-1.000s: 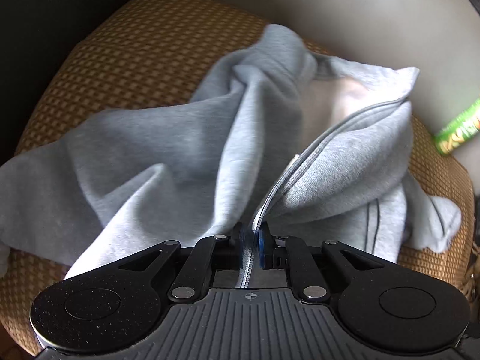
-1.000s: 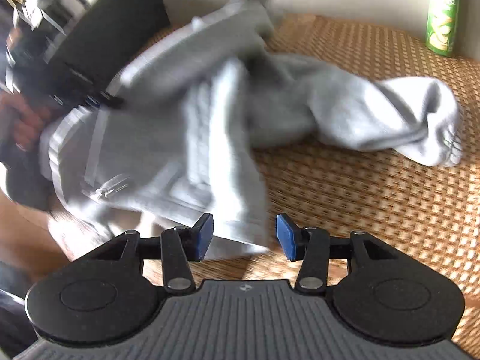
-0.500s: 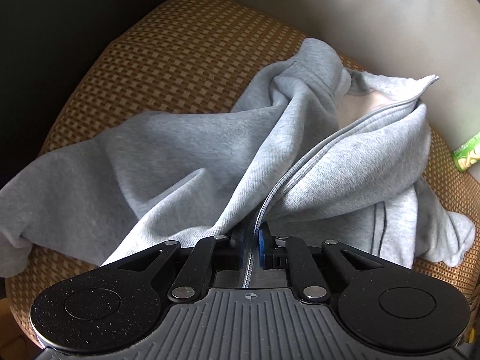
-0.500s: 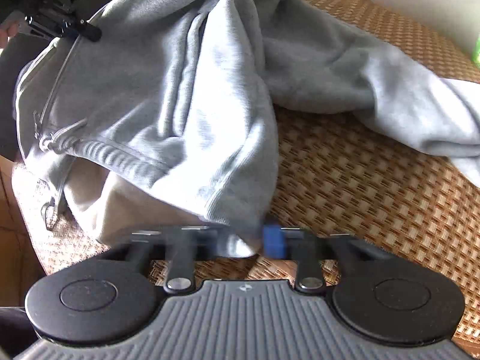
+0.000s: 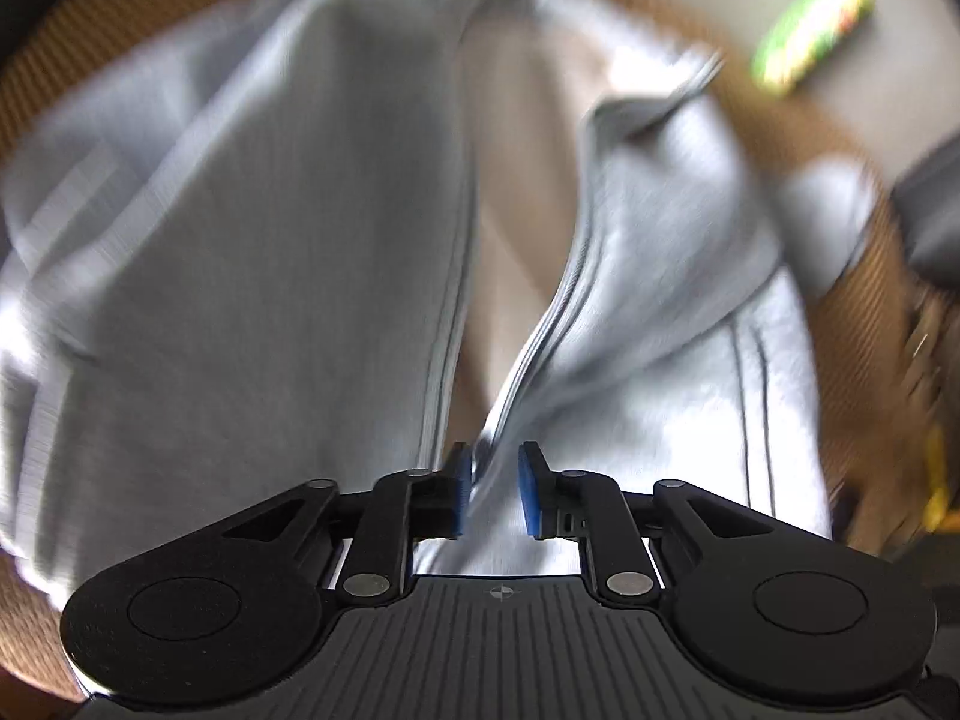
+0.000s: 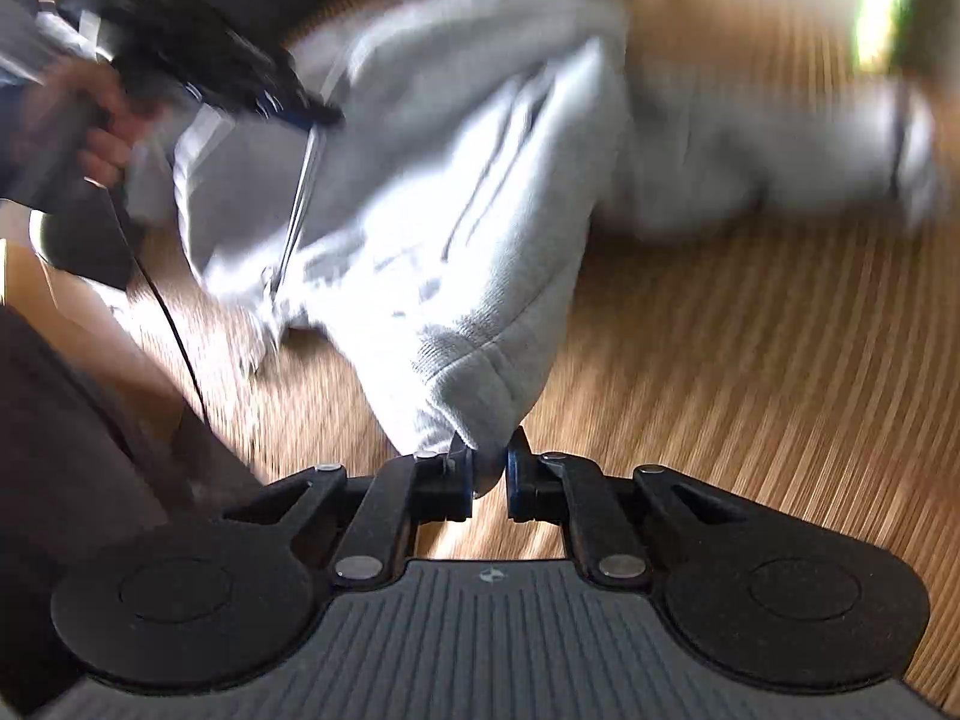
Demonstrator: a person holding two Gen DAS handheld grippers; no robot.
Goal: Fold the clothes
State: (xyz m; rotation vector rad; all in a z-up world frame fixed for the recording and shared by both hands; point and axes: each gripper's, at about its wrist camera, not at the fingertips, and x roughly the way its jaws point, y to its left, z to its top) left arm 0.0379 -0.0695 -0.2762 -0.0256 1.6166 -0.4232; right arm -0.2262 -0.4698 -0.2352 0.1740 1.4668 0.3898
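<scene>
A grey zip hoodie [image 5: 270,240] lies spread and rumpled on a woven rattan surface [image 5: 852,324]. My left gripper [image 5: 491,489] points down at it. Its jaws are opening, and the zipper edge [image 5: 540,324] runs between the blue pads without being pressed. My right gripper [image 6: 487,480] is closing on the ribbed hem corner of the hoodie [image 6: 450,210], and the pads pinch the cloth. In the right wrist view the left gripper [image 6: 318,117] sits at the upper left by the zipper, held by a hand [image 6: 102,132]. Both views are blurred by motion.
A green can [image 5: 810,24] stands at the far side by a pale wall, also seen as the green can [image 6: 882,6] in the right wrist view. Bare rattan [image 6: 750,360] stretches right of the hoodie. A dark cable [image 6: 174,324] hangs at the left edge.
The left jaws have parted from the zipper edge they pinched, and that gripper has moved over the garment. The right gripper has shut on the hem corner and shifted sideways with it.
</scene>
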